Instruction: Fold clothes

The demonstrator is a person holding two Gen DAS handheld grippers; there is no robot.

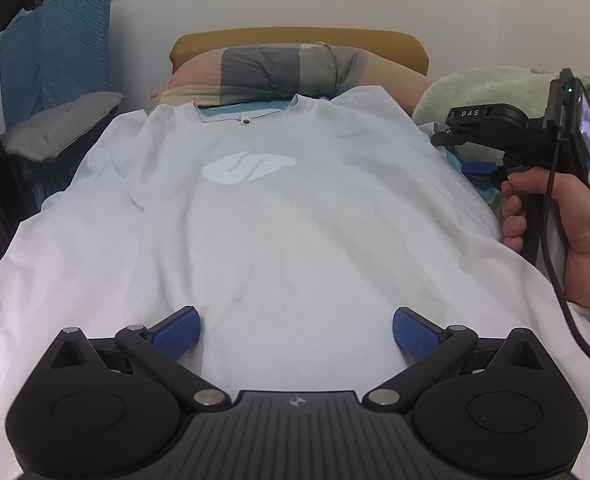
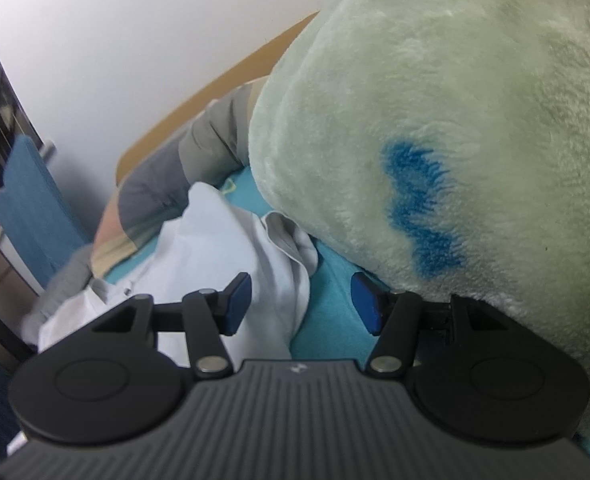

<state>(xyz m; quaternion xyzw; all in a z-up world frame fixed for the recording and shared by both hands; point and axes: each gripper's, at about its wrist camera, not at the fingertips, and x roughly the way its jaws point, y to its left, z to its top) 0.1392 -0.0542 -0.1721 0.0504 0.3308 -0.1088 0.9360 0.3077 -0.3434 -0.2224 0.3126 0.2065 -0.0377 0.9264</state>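
Blue-padded left gripper, jaws spread wide and holding nothing, hovers over the near hem of the white T-shirt — laid flat, front up, collar far, on the bed. Right gripper, also wide open and empty, sits at the shirt's right sleeve, beside a pale green fleece blanket. Striped pillow lies beyond the collar — against the headboard.

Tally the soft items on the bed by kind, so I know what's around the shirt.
T-shirts: 1, the white T-shirt laid flat
Pillows: 2, the striped pillow and the grey pillow
Blankets: 1, the green fleece blanket
Total: 4
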